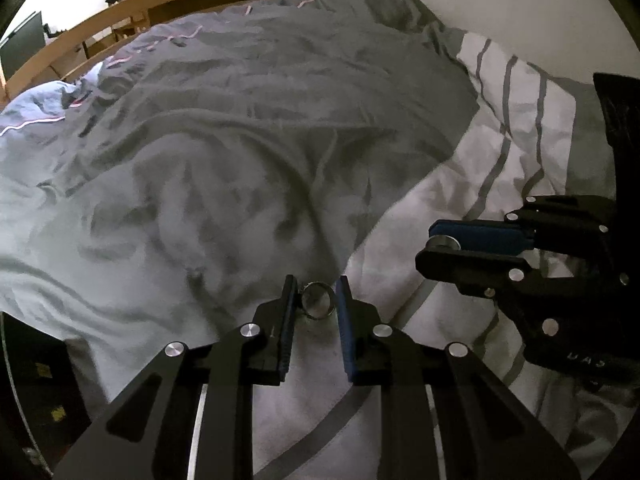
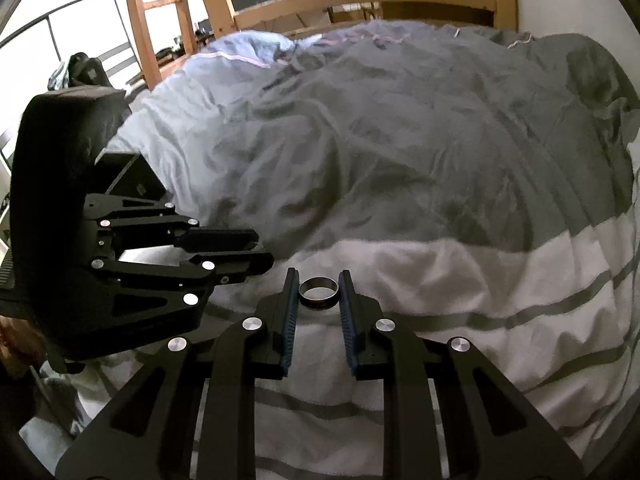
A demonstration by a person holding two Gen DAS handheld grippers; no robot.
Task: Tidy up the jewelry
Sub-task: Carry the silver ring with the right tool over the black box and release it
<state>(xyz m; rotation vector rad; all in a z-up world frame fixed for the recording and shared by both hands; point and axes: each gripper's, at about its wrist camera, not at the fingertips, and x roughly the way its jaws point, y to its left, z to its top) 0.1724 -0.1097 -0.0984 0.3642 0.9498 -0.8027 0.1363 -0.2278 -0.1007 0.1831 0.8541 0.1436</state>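
Rings are held in both grippers above the bed [image 1: 460,208], near the border where the grey duvet [image 1: 248,128] meets the white striped sheet. The left gripper [image 1: 316,300] pinches a silver ring [image 1: 317,301] by its sides between the blue pads, probably so the band cannot roll into the folds. The right gripper [image 2: 319,293] clamps a darker band [image 2: 319,292] the same way, opening upward. The left wrist view shows the right gripper side-on, its ring [image 1: 443,243] edge-on between the fingers; the right wrist view alone shows a dark box [image 2: 132,184] behind the left gripper, perhaps the jewelry's destination.
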